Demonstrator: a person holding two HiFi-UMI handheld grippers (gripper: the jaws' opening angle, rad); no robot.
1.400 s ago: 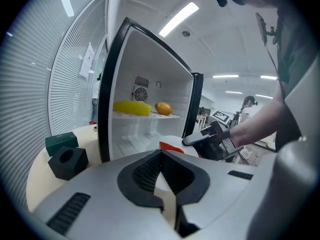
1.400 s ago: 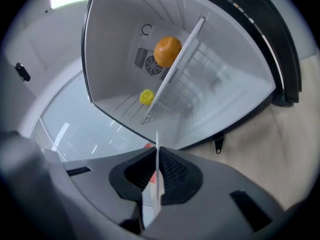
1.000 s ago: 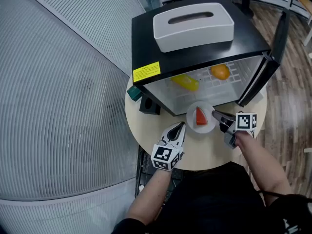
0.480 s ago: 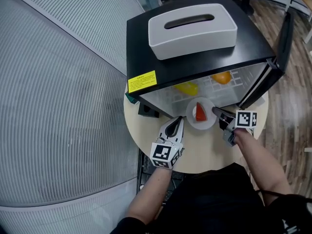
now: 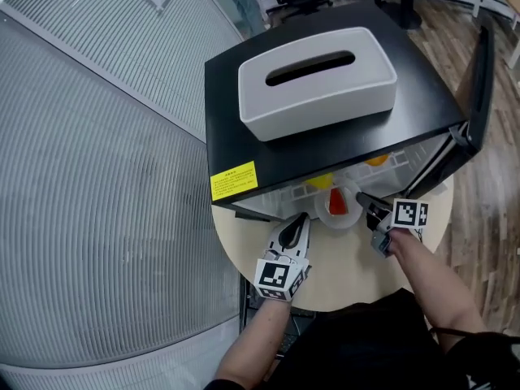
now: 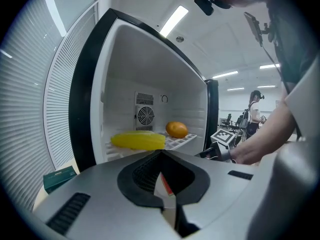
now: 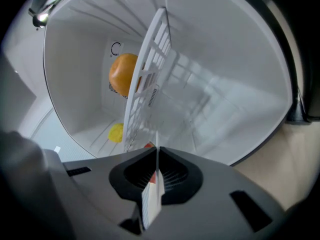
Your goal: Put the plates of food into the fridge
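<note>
My left gripper and right gripper are each clamped on opposite rims of the plate. It carries a red slice and sits at the fridge's open mouth. Deeper in, a yellow fruit and an orange lie on the shelf.

Ribbed grey wall left, wood floor right, strip lights overhead.

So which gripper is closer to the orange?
Right. The right gripper sits just in front of the orange at the fridge opening; the left gripper is farther off, across the plate.
</note>
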